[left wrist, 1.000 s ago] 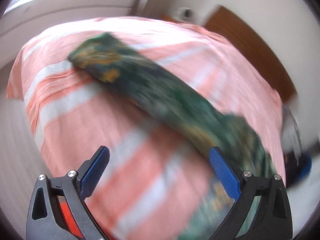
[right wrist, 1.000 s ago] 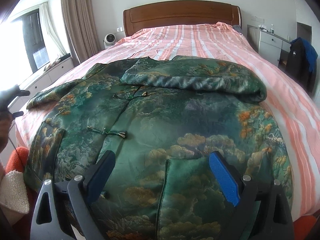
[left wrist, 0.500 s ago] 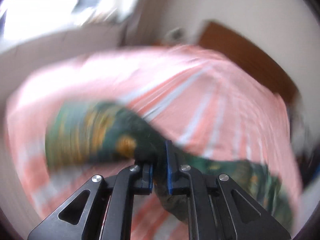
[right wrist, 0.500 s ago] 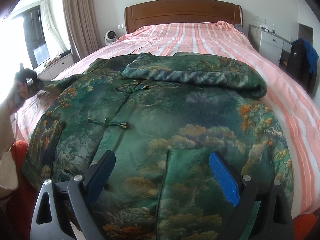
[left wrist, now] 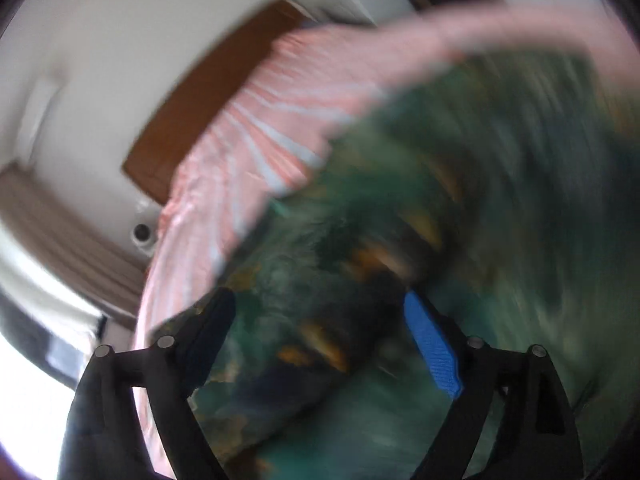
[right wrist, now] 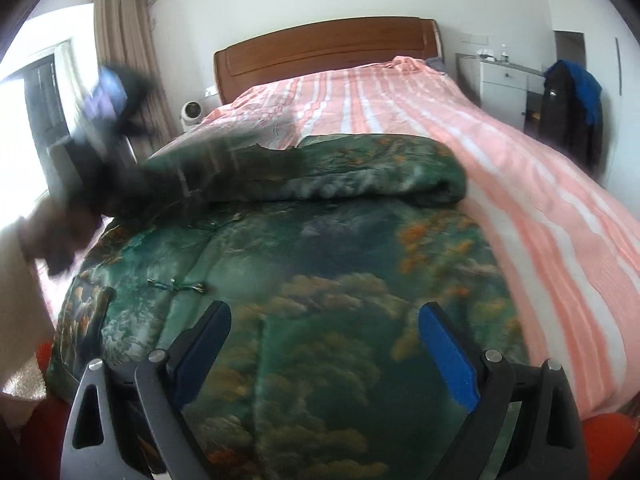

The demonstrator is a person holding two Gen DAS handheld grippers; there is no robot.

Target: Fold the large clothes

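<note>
A green jacket (right wrist: 320, 264) with a gold landscape print lies face up on the pink striped bed (right wrist: 520, 184). Its right sleeve (right wrist: 360, 176) is folded across the chest. The left sleeve (right wrist: 200, 164) is a motion streak coming in over the collar from the left. My left gripper (left wrist: 316, 304) is rolled sideways right above the green fabric (left wrist: 360, 240). Its jaws are opening and stand wide, with cloth seen between them but no pad pressing on it. My right gripper (right wrist: 324, 314) hangs open over the jacket's lower front and holds nothing.
A wooden headboard (right wrist: 320, 44) stands at the far end of the bed. Left of the bed are a small white fan (right wrist: 192, 114), a curtain (right wrist: 120, 48) and a bright window. At the right are a white cabinet (right wrist: 500, 84) and a dark coat (right wrist: 568, 108). A person's pale sleeve (right wrist: 16, 280) is at the left edge.
My left gripper shut on the left sleeve, swung it fast across the jacket while rolling, and has now opened. My right gripper crept forward a little and stayed open.
</note>
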